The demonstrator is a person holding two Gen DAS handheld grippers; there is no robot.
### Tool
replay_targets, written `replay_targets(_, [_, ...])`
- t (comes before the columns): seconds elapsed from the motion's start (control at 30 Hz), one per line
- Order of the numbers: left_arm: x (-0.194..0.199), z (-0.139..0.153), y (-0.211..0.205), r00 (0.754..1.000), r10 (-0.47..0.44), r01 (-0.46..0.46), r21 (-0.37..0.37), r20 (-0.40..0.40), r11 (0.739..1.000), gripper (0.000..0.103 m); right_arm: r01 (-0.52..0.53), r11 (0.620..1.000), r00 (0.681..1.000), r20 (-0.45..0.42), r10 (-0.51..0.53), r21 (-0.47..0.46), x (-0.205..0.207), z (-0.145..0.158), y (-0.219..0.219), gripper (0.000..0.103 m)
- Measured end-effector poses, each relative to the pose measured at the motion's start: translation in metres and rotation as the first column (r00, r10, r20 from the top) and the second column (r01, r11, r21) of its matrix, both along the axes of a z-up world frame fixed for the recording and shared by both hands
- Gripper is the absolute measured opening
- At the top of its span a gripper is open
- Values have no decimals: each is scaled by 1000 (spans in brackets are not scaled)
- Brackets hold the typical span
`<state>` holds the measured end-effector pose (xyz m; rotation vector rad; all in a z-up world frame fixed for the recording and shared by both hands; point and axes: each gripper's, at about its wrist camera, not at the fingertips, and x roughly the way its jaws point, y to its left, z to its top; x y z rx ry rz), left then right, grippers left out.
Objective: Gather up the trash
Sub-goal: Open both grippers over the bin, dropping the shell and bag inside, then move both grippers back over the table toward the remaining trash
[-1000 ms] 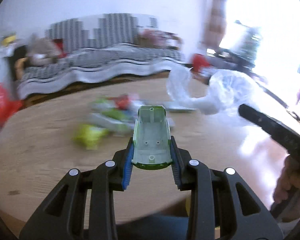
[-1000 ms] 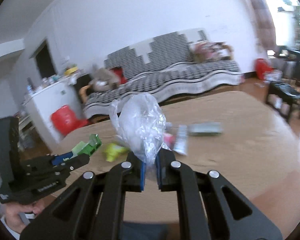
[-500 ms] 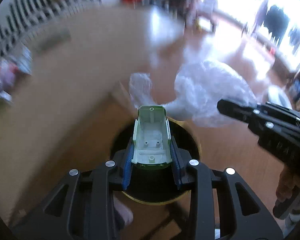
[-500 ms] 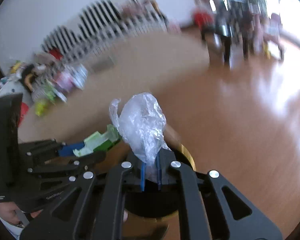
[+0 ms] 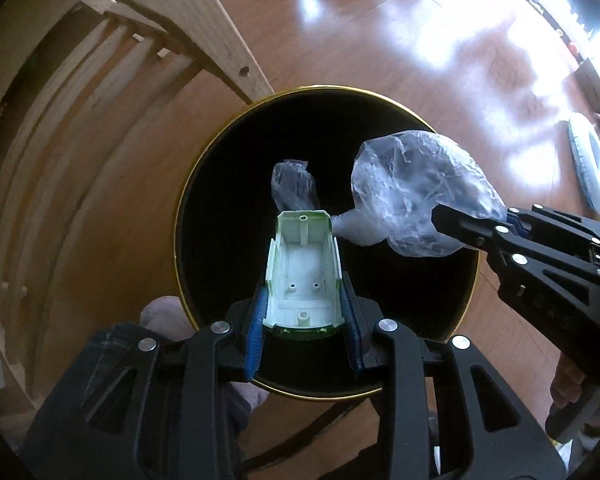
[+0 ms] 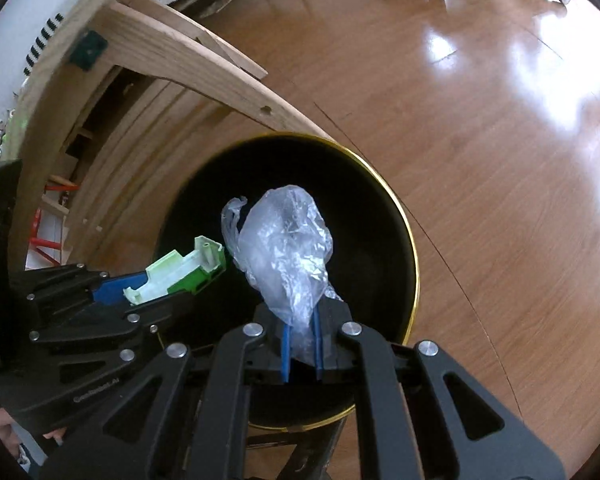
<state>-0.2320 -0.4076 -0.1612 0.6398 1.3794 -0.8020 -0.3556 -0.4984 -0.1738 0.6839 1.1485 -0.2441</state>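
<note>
Left gripper point(image 5: 305, 336), pointing straight down, jaws clamped on a green-and-white plastic toy shell point(image 5: 303, 276) held hollow side up between 2 blue pads point(image 5: 257, 332). Right gripper point(image 6: 300, 340), jaws clenched on the neck of a crumpled clear plastic bag point(image 6: 288, 252), whose free end touches the shell's far corner. Both items hang over the mouth of a black bin with a gold rim point(image 5: 236, 120), standing on a glossy wooden floor point(image 6: 480, 152) beside a wooden table leg point(image 5: 220, 40).
</note>
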Motion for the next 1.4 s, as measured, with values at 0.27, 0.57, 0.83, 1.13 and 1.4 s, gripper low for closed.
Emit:
replay_targets(0.27, [-15, 5, -2, 997, -74, 75, -34, 31, 997, 92, 50, 999, 998, 41, -50, -3, -11, 17, -8, 38])
replay_targets(0.57, [-18, 77, 24, 996, -7, 28, -233, 91, 972, 97, 117, 987, 966, 244, -87, -112, -44, 107, -28, 97])
replay_targets(0.83, [17, 218, 102, 935, 220, -53, -502, 280, 863, 97, 53, 963, 915, 398, 58, -263, -3, 179, 0, 97])
replay_targets(1.13, [99, 255, 221, 754, 468, -266, -438, 461, 859, 97, -136, 929, 873, 401, 277, -345, 115, 219, 91, 97])
replay_targets(1.4, [185, 202, 296, 658, 585, -493, -316, 473, 810, 97, -202, 815, 889, 248, 386, -544, 250, 230, 158, 97])
